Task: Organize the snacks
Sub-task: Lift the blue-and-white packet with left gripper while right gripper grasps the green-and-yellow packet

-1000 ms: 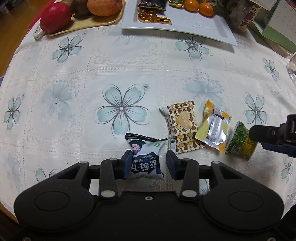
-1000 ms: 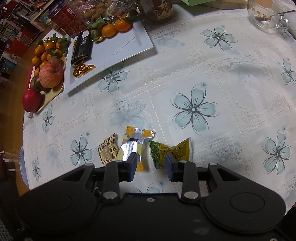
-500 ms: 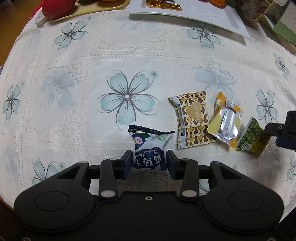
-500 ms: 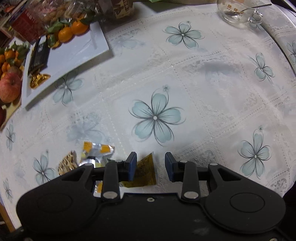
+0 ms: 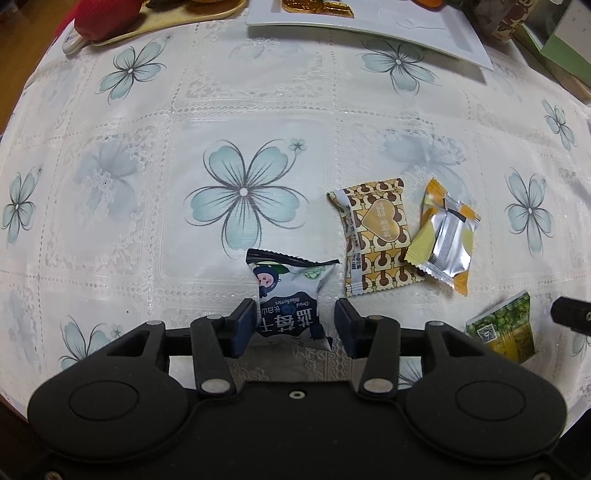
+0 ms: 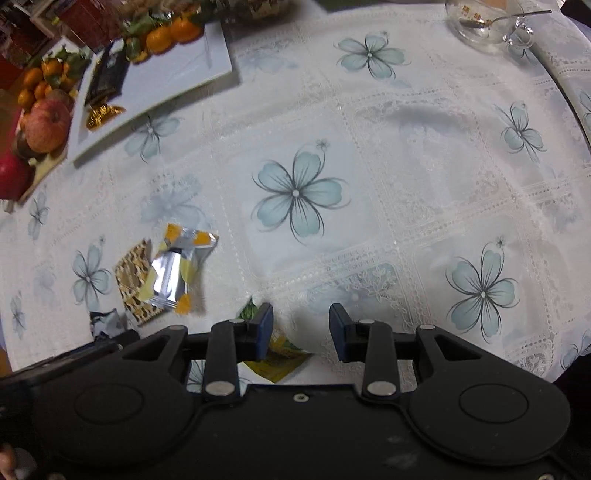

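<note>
A blue-and-white dried-blueberry packet lies flat on the flowered tablecloth between the fingers of my left gripper. Its jaws are opening and the right pad stands clear of the wrapper. To its right lie a brown-and-gold heart packet and a silver-and-yellow packet. A green-and-yellow packet lies nearer the front, beside a right gripper fingertip. In the right wrist view my right gripper points down, jaws apart. The green packet sits partly under its left finger, not pinched.
A white rectangular plate with gold-wrapped sweets and oranges stands at the back. Beside it a wooden tray holds fruit. A glass cup with a spoon stands at the far right. The table's edge runs close behind both grippers.
My left jaws have widened around the blueberry packet. The right gripper has shifted right, and the green packet has slid away from the silver one toward the near edge.
</note>
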The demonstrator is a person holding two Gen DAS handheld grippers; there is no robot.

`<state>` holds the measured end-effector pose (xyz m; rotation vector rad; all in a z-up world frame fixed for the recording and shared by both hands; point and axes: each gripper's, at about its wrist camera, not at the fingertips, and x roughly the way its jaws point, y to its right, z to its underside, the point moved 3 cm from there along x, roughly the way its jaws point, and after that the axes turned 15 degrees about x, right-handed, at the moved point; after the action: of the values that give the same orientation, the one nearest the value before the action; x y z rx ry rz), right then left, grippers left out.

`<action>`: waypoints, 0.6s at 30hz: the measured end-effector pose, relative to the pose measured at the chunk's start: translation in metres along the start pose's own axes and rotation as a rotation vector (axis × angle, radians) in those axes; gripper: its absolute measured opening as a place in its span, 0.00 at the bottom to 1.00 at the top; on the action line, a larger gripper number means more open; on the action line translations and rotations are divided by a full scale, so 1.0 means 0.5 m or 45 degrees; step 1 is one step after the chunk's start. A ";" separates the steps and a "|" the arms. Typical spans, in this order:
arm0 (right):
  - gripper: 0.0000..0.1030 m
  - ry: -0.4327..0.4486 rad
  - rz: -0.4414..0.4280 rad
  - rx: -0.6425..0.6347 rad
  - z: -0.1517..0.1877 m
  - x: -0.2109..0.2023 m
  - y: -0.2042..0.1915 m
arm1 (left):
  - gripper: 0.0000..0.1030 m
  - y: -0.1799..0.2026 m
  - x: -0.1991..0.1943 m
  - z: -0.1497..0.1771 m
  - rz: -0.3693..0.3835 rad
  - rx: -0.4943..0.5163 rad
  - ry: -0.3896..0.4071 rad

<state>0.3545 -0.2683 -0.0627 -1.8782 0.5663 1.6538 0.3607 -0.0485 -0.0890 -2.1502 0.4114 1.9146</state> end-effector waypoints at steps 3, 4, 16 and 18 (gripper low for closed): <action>0.37 -0.003 -0.083 -0.043 0.004 -0.019 -0.012 | 0.52 0.001 0.001 0.001 -0.015 0.002 0.002; 0.38 -0.015 -0.101 -0.073 0.008 -0.023 -0.020 | 0.52 0.000 0.001 0.001 -0.012 -0.002 0.000; 0.43 0.003 0.029 -0.336 0.082 0.037 -0.081 | 0.41 -0.033 0.008 0.008 0.072 -0.085 -0.018; 0.44 0.005 0.057 -0.353 0.087 0.049 -0.084 | 0.41 -0.035 0.009 0.008 0.079 -0.092 -0.018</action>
<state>0.3526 -0.2067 -0.0845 -2.0762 0.3984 1.8363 0.3636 -0.0308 -0.0941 -2.1915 0.4174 2.0063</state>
